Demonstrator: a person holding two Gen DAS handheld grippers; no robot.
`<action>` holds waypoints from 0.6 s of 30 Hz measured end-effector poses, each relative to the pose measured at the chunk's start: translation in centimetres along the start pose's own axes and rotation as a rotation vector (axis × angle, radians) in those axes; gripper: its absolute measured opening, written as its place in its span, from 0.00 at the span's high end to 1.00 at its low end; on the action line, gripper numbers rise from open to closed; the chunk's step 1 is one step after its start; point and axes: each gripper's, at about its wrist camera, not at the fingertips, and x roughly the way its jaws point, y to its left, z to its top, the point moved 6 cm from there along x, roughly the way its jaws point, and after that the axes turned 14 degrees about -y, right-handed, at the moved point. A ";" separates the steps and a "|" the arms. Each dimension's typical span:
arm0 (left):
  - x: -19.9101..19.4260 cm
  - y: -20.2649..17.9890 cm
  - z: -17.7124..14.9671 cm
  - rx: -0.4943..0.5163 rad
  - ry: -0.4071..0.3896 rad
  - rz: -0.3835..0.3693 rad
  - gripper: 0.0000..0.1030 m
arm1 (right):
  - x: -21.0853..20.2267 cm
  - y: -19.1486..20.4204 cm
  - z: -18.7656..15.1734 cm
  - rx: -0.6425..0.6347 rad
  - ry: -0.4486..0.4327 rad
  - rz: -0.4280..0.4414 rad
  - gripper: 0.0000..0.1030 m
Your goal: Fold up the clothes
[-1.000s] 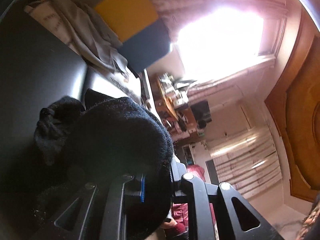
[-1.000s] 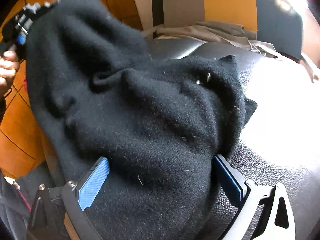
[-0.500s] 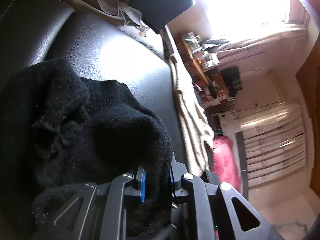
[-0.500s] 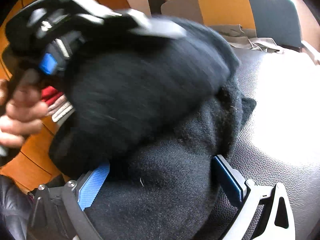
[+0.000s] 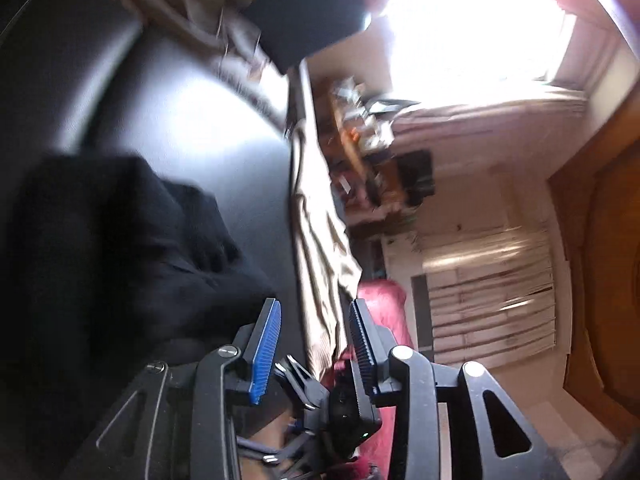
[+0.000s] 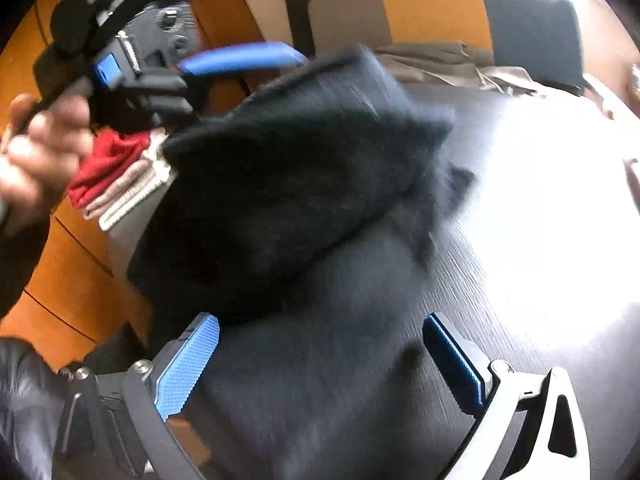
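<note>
A black woolly garment [image 6: 288, 184] lies folded over on the black leather sofa seat [image 6: 540, 240]. In the right wrist view my right gripper [image 6: 320, 324] stands wide open at its near edge, pads pressing nothing. A hand [image 6: 36, 160] holds my left gripper at the upper left, one blue pad [image 6: 240, 58] showing above the garment's far edge. In the left wrist view the left gripper [image 5: 315, 308] has its jaws opening with nothing between them. There the garment [image 5: 120, 240] lies to the left of its fingers.
A folded stack of red and beige clothes [image 6: 116, 176] sits left of the garment. Crumpled beige cloth [image 6: 440, 60] lies by a yellow and grey cushion [image 6: 432, 8] at the sofa's back. Another beige cloth [image 5: 320, 248] hangs over the seat's edge.
My left gripper carried the garment's edge over the pile, let go of it and drew back. Its jaws went from shut on the cloth to apart. The right gripper pulled back a little.
</note>
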 end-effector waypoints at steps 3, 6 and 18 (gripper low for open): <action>-5.2 1.8 1.6 0.064 -0.106 0.041 0.65 | -3.1 0.0 -1.1 -0.010 0.037 -0.029 0.00; -9.1 4.6 2.6 0.102 -0.191 0.115 0.65 | -5.2 0.7 0.3 -0.048 0.031 -0.030 0.00; -10.4 10.2 -0.6 0.176 -0.190 0.182 0.65 | 0.7 9.5 7.1 -0.251 0.169 0.212 0.00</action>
